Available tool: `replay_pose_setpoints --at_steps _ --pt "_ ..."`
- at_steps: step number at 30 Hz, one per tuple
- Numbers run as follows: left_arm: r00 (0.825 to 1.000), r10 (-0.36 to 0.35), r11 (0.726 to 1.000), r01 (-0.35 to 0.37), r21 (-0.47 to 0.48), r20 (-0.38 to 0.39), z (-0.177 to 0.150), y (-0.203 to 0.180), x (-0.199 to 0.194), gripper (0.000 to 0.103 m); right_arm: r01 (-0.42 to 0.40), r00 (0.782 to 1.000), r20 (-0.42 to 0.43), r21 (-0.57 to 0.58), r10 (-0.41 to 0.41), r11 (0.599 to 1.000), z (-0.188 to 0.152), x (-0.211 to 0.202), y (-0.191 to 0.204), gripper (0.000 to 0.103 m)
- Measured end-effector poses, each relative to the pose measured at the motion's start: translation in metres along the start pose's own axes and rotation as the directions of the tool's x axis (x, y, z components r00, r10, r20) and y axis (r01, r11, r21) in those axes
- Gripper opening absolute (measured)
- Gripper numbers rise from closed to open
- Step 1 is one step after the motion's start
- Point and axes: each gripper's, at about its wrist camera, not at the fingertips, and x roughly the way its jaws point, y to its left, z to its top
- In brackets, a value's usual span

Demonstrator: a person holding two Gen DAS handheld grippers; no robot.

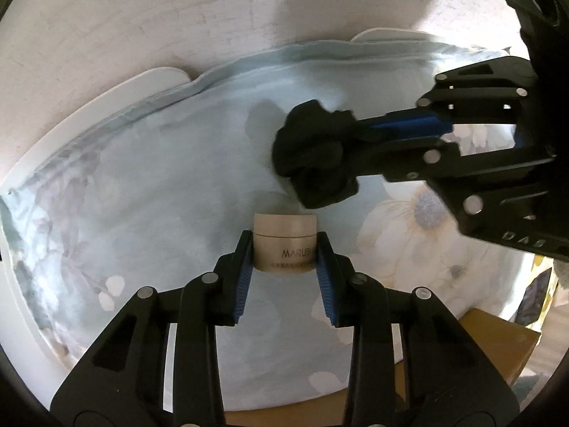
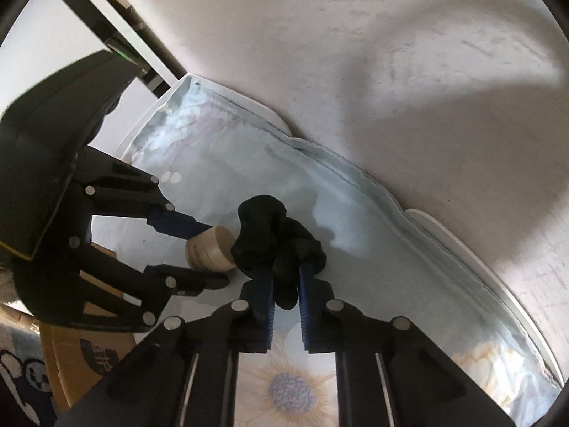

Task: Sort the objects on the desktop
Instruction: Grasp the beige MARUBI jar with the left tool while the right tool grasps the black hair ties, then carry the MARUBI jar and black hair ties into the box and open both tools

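Note:
A beige cream jar (image 1: 285, 242) marked MARUBI sits between the blue pads of my left gripper (image 1: 285, 245), which is shut on it over the pale blue floral cloth (image 1: 149, 178). The jar also shows in the right wrist view (image 2: 210, 248), held by the left gripper (image 2: 209, 252). My right gripper (image 2: 286, 274) is shut on a bunched black scrunchie (image 2: 275, 240), just right of the jar. In the left wrist view the scrunchie (image 1: 313, 156) hangs from the right gripper (image 1: 355, 149) just above and beyond the jar.
The floral cloth covers a white table (image 1: 160, 74) against a pale wall (image 2: 391, 53). A cardboard box (image 1: 498, 341) sits below the near edge, and also shows in the right wrist view (image 2: 81, 356). A dark frame (image 2: 117, 25) stands at far left.

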Motion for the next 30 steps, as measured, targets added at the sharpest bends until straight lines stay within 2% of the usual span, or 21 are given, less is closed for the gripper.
replay_pose_setpoints --at_steps 7,14,18,19,22,25,28,30 --pt "1.0 0.002 1.0 -0.003 0.022 0.027 -0.002 -0.002 -0.018 0.031 0.056 0.998 0.034 0.057 -0.058 0.997 -0.004 -0.023 0.006 0.01" --pt "0.996 0.01 0.997 -0.017 0.074 0.09 -0.016 -0.01 -0.059 0.031 0.105 0.991 0.074 0.074 -0.111 0.992 -0.011 -0.067 0.031 0.01" --pt "0.992 0.001 0.993 -0.017 0.12 0.128 -0.033 -0.017 -0.088 0.031 0.137 0.986 0.09 0.065 -0.143 0.988 -0.018 -0.097 0.06 0.01" --pt "0.991 0.005 0.991 -0.023 0.132 0.137 -0.028 -0.027 -0.091 0.031 0.143 0.984 0.094 0.063 -0.148 0.988 -0.021 -0.105 0.069 0.01" --pt "0.986 0.002 0.981 -0.035 0.189 0.17 -0.045 -0.022 -0.122 0.031 0.155 0.981 0.112 0.044 -0.159 0.987 -0.03 -0.129 0.1 0.01" --pt "0.979 -0.022 0.97 -0.028 0.241 0.201 -0.049 -0.02 -0.15 0.031 0.172 0.977 0.123 0.023 -0.174 0.985 -0.042 -0.15 0.14 0.01" --pt "0.974 -0.038 0.96 -0.027 0.28 0.224 -0.067 -0.022 -0.161 0.031 0.184 0.975 0.125 0.012 -0.184 0.983 -0.036 -0.152 0.152 0.01" --pt "0.972 -0.042 0.95 -0.033 0.311 0.231 -0.083 -0.024 -0.172 0.031 0.19 0.975 0.117 0.003 -0.189 0.982 -0.044 -0.16 0.17 0.01"
